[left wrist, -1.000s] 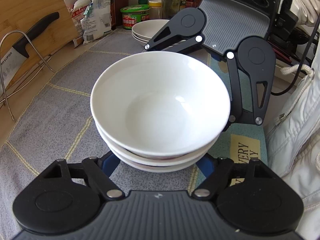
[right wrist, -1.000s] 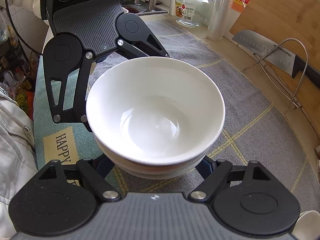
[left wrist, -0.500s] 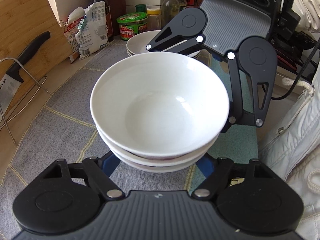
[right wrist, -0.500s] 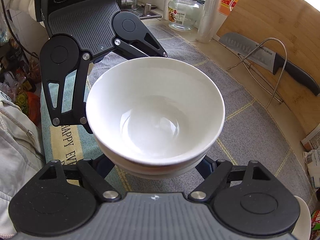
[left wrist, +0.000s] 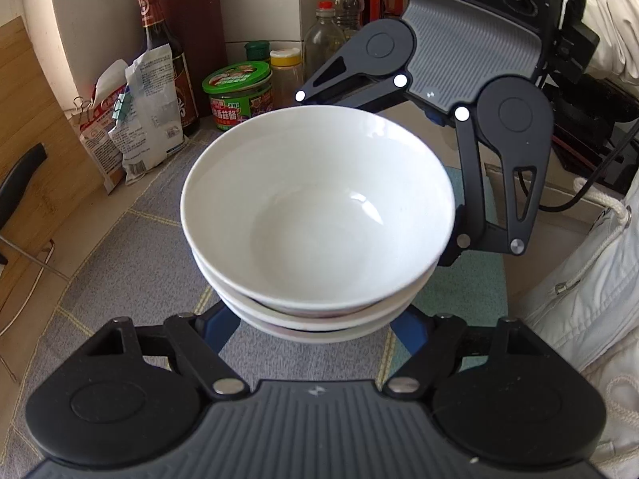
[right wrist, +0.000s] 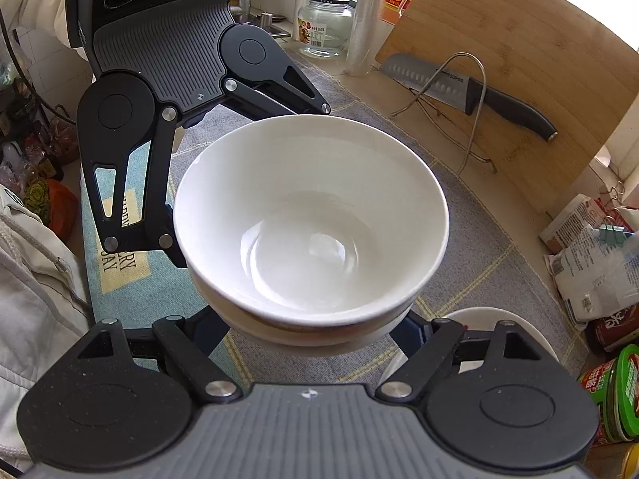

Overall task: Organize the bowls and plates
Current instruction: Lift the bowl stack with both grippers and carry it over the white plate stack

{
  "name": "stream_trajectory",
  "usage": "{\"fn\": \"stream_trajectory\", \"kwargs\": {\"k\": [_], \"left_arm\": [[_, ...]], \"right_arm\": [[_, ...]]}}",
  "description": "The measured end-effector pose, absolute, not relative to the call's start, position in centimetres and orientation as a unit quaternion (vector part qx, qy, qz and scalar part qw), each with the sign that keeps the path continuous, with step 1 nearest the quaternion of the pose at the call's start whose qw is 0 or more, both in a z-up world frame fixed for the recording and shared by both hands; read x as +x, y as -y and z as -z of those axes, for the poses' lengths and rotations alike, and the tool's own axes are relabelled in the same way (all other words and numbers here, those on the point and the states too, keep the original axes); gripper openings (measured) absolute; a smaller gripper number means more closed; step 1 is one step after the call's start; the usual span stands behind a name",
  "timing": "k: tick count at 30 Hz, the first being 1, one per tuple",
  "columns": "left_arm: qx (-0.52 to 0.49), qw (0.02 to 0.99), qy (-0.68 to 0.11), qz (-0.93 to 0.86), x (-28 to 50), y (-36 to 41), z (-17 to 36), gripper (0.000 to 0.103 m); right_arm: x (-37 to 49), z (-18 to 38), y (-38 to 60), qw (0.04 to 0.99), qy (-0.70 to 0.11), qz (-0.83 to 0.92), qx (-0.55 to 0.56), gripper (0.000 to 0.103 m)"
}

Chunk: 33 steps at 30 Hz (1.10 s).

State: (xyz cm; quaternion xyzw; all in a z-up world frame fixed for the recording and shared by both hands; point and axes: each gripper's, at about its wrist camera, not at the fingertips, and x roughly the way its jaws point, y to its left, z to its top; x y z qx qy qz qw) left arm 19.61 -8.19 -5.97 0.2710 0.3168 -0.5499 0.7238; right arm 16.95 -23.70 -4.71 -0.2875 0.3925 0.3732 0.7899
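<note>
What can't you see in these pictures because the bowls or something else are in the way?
- Left wrist view: the left gripper fingertips are hidden under the stack of bowls, so how they touch it is unclear.
- Right wrist view: the same for the right gripper.
- Right wrist view: the white dish is mostly covered by the gripper; plate or bowl, I cannot tell.
- Left wrist view: the knife handle is cut off by the edge.

A green-lidded jar (left wrist: 237, 94) stands by a dark sauce bottle (left wrist: 159, 52) and a clipped paper bag (left wrist: 149, 107). A knife (right wrist: 467, 88) (blade on a wire rack (right wrist: 471, 115)) leans against the cutting board (right wrist: 519, 60).
</note>
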Motion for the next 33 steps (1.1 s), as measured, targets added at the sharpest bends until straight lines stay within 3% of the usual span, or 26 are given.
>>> {"fn": "stream_trajectory", "kwargs": {"k": [18, 33], "left_arm": [[0.296, 0.695, -0.273, 0.596, 23.5, 18.9, 7.0, 0.081], [0.293, 0.681, -0.292, 0.604, 25.7, 21.7, 8.7, 0.08]], "right_arm": [[18.6, 4.4, 33.5, 0.822, -0.402, -0.292, -0.279, 0.088], [20.8, 6.3, 36.0, 0.821, -0.426, -0.278, -0.261, 0.088]]}}
